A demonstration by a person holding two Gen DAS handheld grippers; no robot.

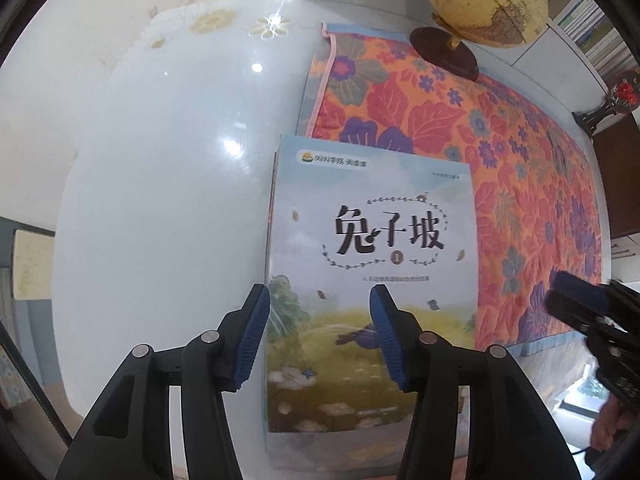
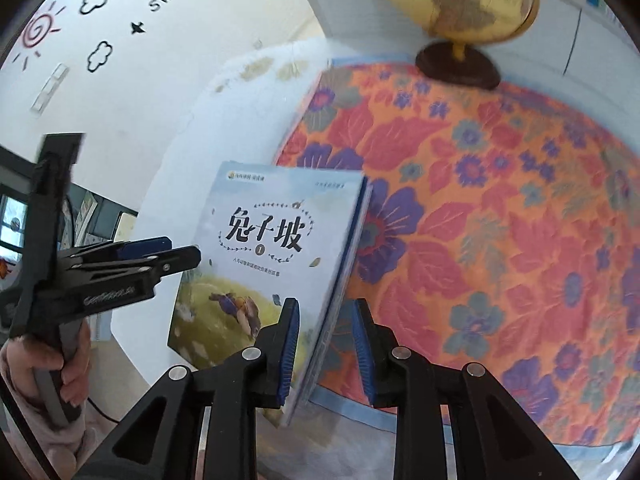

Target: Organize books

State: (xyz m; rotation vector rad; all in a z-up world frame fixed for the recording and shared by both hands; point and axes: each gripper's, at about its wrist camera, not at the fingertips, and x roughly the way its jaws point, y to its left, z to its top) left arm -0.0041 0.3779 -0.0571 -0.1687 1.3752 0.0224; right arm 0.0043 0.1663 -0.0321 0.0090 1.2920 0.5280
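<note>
Left wrist view: left gripper [image 1: 319, 332] parted, empty above pale-blue illustrated book stack [image 1: 372, 280] straddling glossy white table [image 1: 160, 200] and floral orange cloth [image 1: 520, 184]; right wrist view: right gripper [image 2: 326, 350] slightly parted, gripping nothing, may knock stack askew.

Glossy white round table [image 1: 160, 200] reflecting ceiling lights; orange floral quilted cloth [image 1: 520, 184] covering its right part. Beyond table: white wall [image 2: 120, 92] with black cloud decals, white bookshelf [image 1: 588, 28] right.
</note>
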